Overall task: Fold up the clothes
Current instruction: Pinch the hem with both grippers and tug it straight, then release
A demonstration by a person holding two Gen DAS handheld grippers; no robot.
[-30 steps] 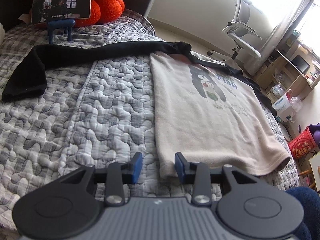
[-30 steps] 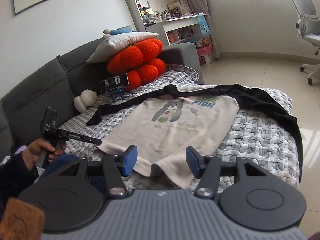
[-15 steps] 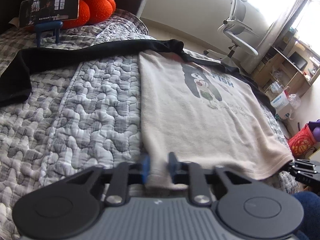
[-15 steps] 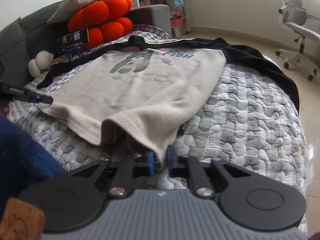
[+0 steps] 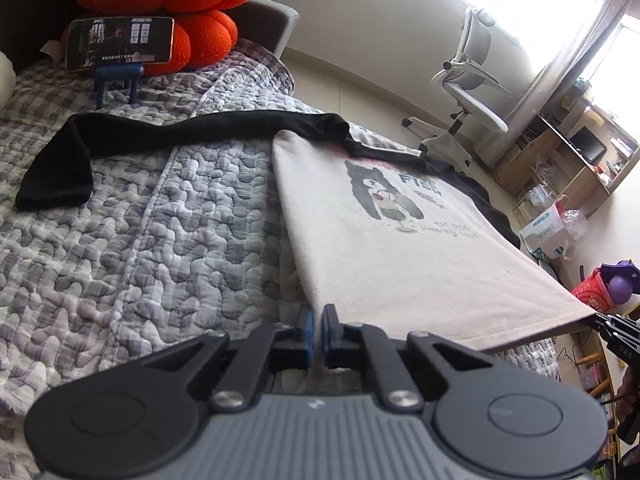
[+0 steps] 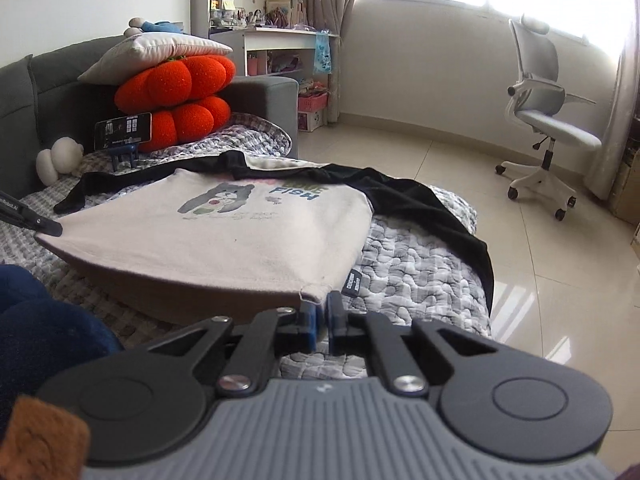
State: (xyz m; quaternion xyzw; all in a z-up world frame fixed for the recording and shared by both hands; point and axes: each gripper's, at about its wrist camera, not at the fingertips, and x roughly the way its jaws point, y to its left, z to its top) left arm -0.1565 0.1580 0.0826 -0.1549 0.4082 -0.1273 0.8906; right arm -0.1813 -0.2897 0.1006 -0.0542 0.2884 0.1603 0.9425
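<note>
Left gripper has its blue pads pressed together on one bottom corner of the cream shirt. Right gripper pinches the other bottom corner in the same way, its jaws nearly closed on the cloth. Between them the hem is stretched and lifted off the grey quilted cover, while the upper part with black sleeves lies on it. Behind are orange cushions, a phone on a stand and an office chair.
</note>
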